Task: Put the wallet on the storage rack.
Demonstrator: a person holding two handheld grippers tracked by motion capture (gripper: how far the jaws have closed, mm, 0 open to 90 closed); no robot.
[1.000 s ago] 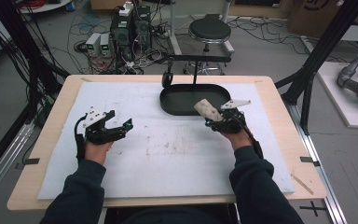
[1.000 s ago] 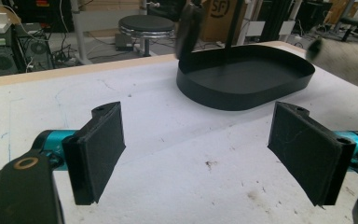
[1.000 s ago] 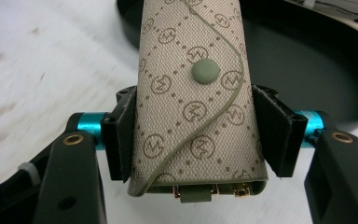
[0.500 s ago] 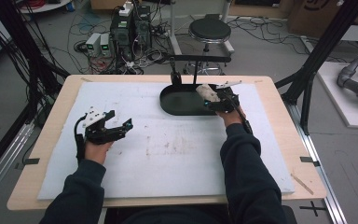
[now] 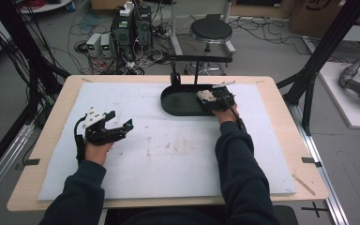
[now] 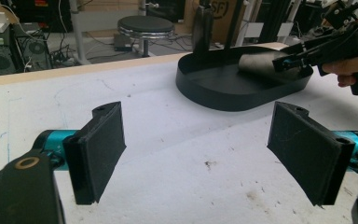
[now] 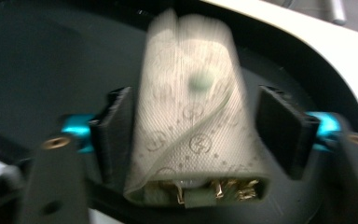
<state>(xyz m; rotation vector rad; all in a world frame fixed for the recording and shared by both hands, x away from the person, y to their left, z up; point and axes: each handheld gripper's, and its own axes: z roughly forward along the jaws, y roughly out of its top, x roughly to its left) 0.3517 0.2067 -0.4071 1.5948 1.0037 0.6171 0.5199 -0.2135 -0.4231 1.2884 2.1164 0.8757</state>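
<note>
Right tool is positioned over the right end of the black oval tray at the far side of the worktop. Its jaws have just been opening; the patterned beige pouch lies between them, the right pad clear of it, the left pad at its edge, so the grip appears released for deposit in the tray. Left tool rests at near left on the white mat, jaws wide and empty, well apart from the tray, judged idle.
</note>
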